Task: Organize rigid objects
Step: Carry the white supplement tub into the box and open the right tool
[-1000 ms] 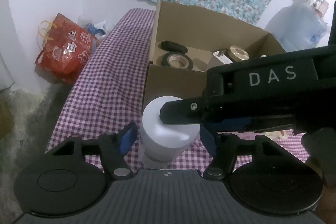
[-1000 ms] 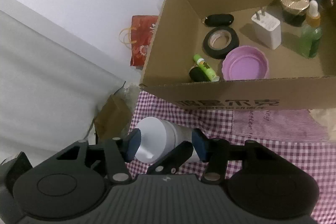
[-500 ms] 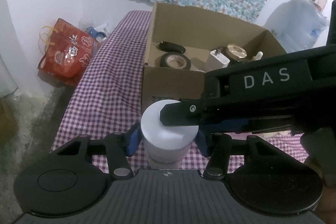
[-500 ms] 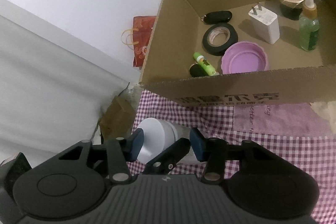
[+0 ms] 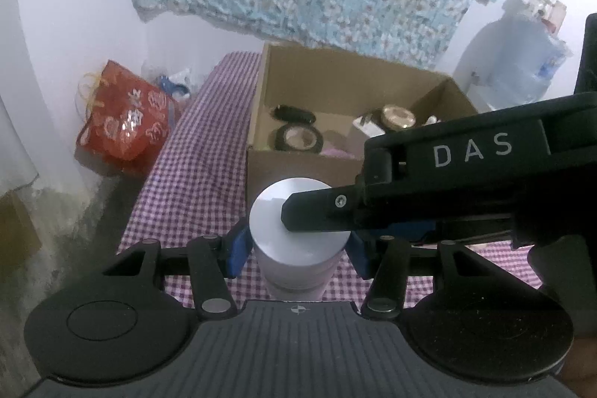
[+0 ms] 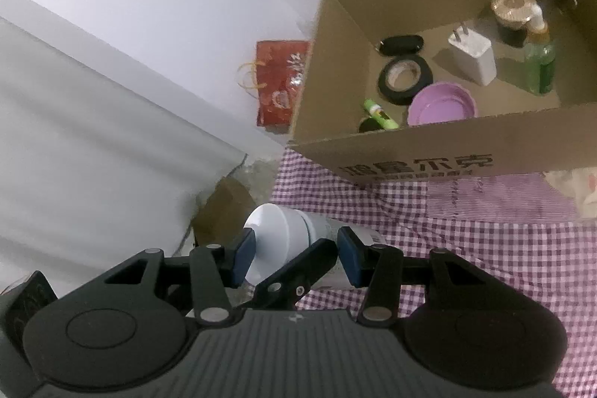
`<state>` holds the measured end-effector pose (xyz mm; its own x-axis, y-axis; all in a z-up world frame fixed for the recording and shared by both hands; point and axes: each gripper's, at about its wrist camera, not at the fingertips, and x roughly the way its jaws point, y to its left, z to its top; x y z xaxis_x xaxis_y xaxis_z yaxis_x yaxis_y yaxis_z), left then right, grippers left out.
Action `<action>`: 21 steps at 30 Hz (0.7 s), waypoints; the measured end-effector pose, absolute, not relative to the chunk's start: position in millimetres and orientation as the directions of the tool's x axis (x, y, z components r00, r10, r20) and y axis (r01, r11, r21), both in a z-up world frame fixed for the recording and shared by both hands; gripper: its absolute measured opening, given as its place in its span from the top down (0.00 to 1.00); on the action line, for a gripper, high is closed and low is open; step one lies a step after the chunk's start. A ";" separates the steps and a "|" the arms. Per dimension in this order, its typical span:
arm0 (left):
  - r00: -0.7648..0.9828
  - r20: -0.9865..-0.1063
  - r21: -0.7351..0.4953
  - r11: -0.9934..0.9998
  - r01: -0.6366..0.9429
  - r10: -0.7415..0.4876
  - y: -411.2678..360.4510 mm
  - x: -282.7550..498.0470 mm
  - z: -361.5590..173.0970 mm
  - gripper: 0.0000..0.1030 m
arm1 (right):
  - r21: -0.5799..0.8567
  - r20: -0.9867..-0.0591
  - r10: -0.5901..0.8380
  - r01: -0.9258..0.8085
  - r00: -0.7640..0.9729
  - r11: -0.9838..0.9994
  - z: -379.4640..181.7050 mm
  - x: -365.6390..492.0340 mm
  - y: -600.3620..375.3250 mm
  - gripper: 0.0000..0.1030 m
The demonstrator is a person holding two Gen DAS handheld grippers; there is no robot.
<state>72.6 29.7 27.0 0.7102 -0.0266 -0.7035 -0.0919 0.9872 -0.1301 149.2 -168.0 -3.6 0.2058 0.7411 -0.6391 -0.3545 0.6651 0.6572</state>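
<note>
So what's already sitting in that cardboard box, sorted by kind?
Tape roll: 1
Plug adapter: 1
Black fob: 1
Purple lid: 1
Green tube: 1
Green dropper bottle: 1
Gold-lidded jar: 1
Total: 7

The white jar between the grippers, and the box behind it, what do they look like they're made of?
White jar: probably plastic, smooth and matte; its flat lid shows an even, soft sheen with no hard glints. Coated metal can't be ruled out.

Box: corrugated cardboard, plain brown and dull, with folded corners, raw cut edges and dark print on the front wall.
</note>
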 end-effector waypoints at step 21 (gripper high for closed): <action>0.833 -0.546 -0.147 0.989 0.014 -0.093 -3.7 102.5 123.2 0.49 | 0.616 -0.509 0.768 -0.458 0.390 0.641 112.1 157.6 -211.3 0.49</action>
<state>102.5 -3.7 123.2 0.8326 -0.0931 -0.5460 0.0142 0.9890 -0.1470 157.6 -211.3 112.1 0.3897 0.7678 -0.5086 -0.4581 0.6407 0.6162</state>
